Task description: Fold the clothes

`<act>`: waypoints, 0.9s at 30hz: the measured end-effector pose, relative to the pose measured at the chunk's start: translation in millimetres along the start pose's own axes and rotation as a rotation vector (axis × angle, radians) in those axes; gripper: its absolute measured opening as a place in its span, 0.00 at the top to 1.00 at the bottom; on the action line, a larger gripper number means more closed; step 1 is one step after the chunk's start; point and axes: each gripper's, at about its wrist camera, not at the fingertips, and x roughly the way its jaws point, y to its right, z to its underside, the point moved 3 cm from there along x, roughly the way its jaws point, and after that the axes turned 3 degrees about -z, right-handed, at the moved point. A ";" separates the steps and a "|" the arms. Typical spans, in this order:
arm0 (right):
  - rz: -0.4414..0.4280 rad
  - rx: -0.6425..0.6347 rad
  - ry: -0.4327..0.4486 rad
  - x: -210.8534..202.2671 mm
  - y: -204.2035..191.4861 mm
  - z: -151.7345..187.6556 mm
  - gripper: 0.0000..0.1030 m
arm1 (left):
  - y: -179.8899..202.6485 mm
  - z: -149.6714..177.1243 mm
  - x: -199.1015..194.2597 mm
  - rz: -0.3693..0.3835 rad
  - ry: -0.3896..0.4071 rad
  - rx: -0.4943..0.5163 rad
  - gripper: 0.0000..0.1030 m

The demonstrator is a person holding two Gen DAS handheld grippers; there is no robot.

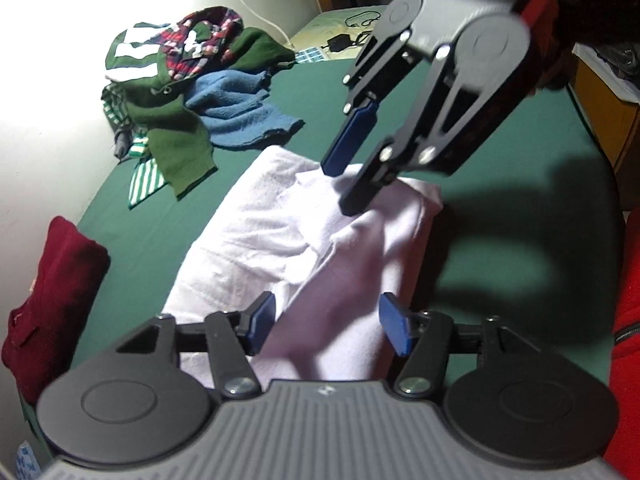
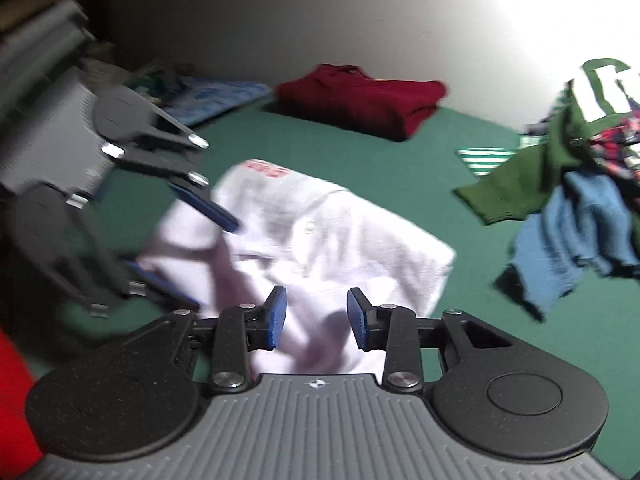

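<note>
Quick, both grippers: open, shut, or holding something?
Left gripper: open, holding nothing, over the white garment.
Right gripper: open, holding nothing, over the same garment.

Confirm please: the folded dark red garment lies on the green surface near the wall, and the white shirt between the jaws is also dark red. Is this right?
Not quite. The shirt is white, with a small red print near one edge, not dark red; the right wrist view shows it. The folded dark red garment does lie on the green surface near the wall.
</note>
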 end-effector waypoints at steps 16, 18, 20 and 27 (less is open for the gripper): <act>0.003 0.154 0.018 2.6 15.4 6.8 0.69 | -26.2 24.2 9.6 -0.107 -0.051 -0.139 0.38; -0.002 0.107 0.001 8.5 4.4 8.6 0.69 | -29.3 26.7 5.8 -0.109 -0.050 -0.161 0.38; 0.016 0.065 -0.021 15.6 -3.1 11.8 0.80 | -32.8 30.3 3.4 -0.109 -0.052 -0.185 0.37; -0.005 0.185 0.046 -2.9 15.3 11.6 0.91 | -35.1 36.4 5.2 -0.108 -0.056 -0.219 0.35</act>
